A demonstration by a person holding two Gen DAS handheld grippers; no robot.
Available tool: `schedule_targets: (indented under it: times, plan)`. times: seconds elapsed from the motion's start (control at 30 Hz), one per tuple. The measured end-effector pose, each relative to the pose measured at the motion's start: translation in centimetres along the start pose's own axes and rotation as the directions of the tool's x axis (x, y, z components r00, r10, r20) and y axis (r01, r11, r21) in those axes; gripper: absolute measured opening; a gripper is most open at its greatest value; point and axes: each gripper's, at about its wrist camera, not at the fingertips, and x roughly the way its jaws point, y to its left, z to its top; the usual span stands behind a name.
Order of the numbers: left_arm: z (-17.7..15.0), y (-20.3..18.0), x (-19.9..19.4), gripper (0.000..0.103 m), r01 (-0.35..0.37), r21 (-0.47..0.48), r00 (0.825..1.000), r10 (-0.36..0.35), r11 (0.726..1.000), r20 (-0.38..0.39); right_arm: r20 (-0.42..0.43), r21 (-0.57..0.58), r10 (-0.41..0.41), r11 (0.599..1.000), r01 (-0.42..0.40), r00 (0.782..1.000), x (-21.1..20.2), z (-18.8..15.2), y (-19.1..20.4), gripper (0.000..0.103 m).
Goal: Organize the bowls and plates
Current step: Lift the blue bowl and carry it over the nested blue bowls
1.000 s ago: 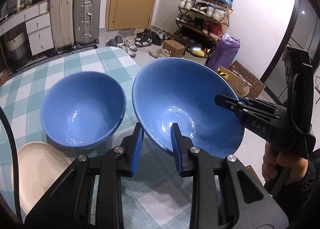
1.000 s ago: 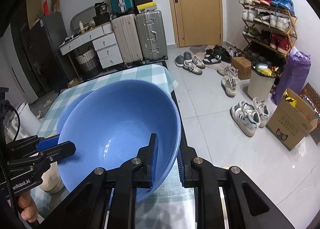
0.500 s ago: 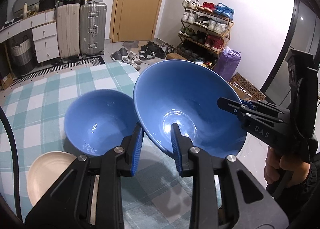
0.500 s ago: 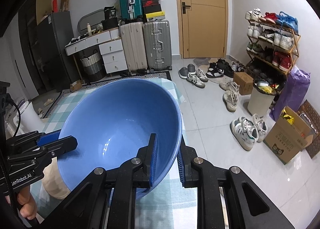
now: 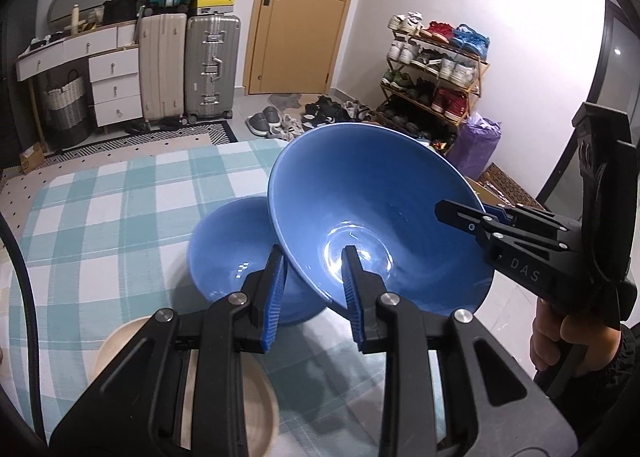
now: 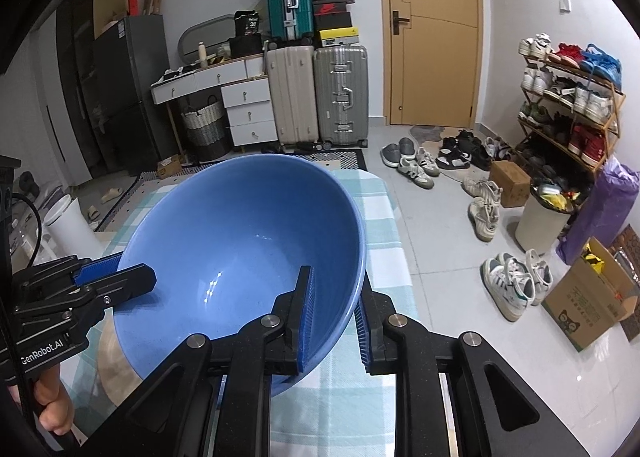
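Observation:
A large blue bowl point(image 5: 376, 209) hangs tilted above the checked tablecloth point(image 5: 120, 197). My left gripper point(image 5: 314, 269) is shut on its near rim, one pad inside and one outside. My right gripper point(image 5: 460, 213) is shut on the rim at the right, held by a hand. The right wrist view shows the same large bowl point(image 6: 240, 241), with my right gripper point(image 6: 332, 297) clamped on its wall and my left gripper point(image 6: 120, 273) on its left rim. A smaller blue bowl point(image 5: 232, 249) sits on the table, partly under the large one. A cream plate point(image 5: 120, 353) lies nearest me.
The table's right edge point(image 6: 400, 257) drops to a tiled floor with shoes point(image 6: 416, 173), a white bin point(image 6: 540, 221) and a cardboard box point(image 6: 588, 305). A shoe rack point(image 5: 432, 81) stands against the right wall. Suitcases point(image 5: 212, 65) and white drawers point(image 5: 112, 85) stand beyond the table.
Both grippers have lifted the large bowl and carried it left. It now overlaps the smaller bowl, which sat clear of it on the left before. More of the far room shows.

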Motion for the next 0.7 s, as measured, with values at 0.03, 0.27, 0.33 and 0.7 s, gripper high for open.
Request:
schedule_targets:
  times: [0.03,0.27,0.33,0.7]
  plan:
    - [0.1,0.3,0.2,0.025,-0.005,-0.004,1.000,0.005,1.000,-0.001,-0.003,-0.003,0.004,1.000,-0.004,1.000,0.4,0.2,0.3,0.019]
    - [1.1,2.8,0.3,0.025,-0.033,-0.029,0.999,0.032,0.999,-0.010,-0.024,-0.017,0.030,0.999,-0.030,0.999,3.2,1.6,2.3,0.019]
    - [1.2,3.6,0.5,0.025,-0.044,-0.032,0.999,0.044,0.999,-0.013,-0.030,-0.022,0.035,0.999,-0.035,0.999,4.0,1.9,2.9,0.019]
    - [1.8,7.0,3.5,0.025,-0.086,-0.056,0.995,0.084,0.995,-0.045,-0.068,-0.029,0.066,0.997,-0.068,0.995,8.7,2.7,4.7,0.020]
